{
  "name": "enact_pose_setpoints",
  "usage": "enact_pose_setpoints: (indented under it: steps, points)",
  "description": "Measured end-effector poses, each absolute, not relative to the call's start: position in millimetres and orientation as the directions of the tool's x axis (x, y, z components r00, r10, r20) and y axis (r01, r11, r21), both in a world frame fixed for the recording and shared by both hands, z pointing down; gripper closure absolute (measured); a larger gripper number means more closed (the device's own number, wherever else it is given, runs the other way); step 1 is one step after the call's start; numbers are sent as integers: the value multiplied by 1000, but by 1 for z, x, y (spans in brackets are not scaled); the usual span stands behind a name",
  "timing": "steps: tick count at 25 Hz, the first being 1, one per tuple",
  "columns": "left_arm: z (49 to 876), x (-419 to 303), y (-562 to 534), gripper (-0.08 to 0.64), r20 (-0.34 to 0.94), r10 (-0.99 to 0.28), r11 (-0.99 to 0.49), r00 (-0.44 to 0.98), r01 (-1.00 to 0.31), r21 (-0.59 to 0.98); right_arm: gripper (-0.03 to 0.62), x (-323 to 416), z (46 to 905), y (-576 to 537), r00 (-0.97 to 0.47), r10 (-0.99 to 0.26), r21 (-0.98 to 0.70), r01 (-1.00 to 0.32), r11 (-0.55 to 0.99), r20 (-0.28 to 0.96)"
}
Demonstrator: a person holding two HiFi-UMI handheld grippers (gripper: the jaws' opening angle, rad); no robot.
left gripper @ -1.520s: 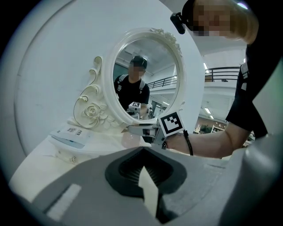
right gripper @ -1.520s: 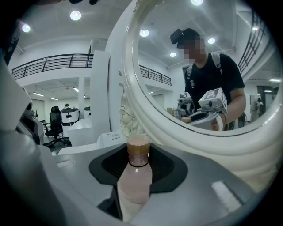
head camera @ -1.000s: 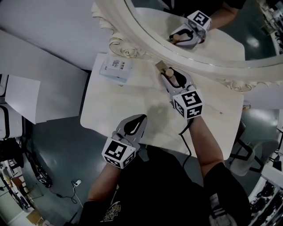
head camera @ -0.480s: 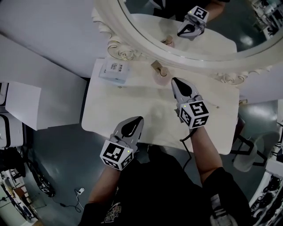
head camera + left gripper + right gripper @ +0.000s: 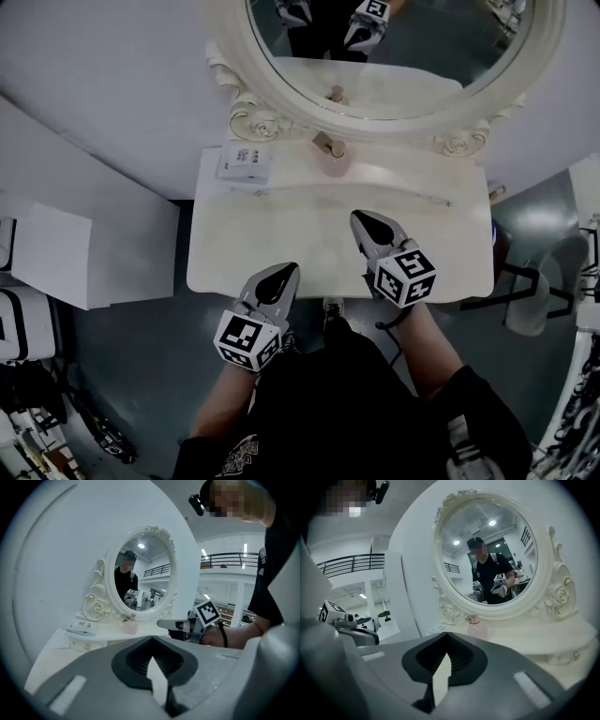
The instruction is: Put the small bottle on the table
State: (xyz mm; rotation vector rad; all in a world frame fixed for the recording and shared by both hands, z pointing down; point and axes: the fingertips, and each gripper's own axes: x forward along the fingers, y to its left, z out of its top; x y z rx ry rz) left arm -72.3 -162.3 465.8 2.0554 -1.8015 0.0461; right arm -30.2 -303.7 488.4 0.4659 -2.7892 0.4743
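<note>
The small pink bottle [image 5: 330, 150] with a tan cap stands upright on the raised back ledge of the white dressing table [image 5: 281, 246], right at the foot of the oval mirror [image 5: 281, 82]. It also shows in the left gripper view as the bottle [image 5: 130, 626] and in the right gripper view as the bottle [image 5: 477, 629]. My right gripper [image 5: 360, 218] is shut and empty, over the table's near half, well short of the bottle. My left gripper [image 5: 287, 271] is shut and empty at the table's near edge. Each wrist camera shows its own jaws meeting, left gripper [image 5: 151, 638] and right gripper [image 5: 447, 634].
A flat white box [image 5: 244, 161] lies on the ledge left of the bottle. The mirror's carved frame rises behind the ledge. A white wall stands behind it. A pale stool [image 5: 528, 302] stands on the dark floor to the table's right.
The right gripper was open around the bottle; it has let go, shut empty and drawn back toward the table's near edge. The left gripper has also drawn back. The bottle stays standing.
</note>
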Motion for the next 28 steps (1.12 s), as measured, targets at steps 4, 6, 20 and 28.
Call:
enact_pose_setpoints:
  steps: [4, 6, 20, 28]
  points:
    - [461, -69, -133, 560, 279, -939, -123, 201, -954, 273, 563, -23, 481, -255, -908, -266, -252, -353, 901, 323]
    - [459, -68, -121, 560, 276, -936, -139, 216, -951, 276, 563, -20, 477, -233, -907, -268, -238, -353, 905, 326]
    - [469, -57, -47, 560, 283, -902, -238, 326, -922, 306, 563, 11, 481, -123, -868, -355, -237, -447, 862, 346]
    - [485, -49, -12, 560, 301, -873, -282, 384, -900, 331, 563, 22, 498, -80, -842, -383, -254, -493, 832, 380]
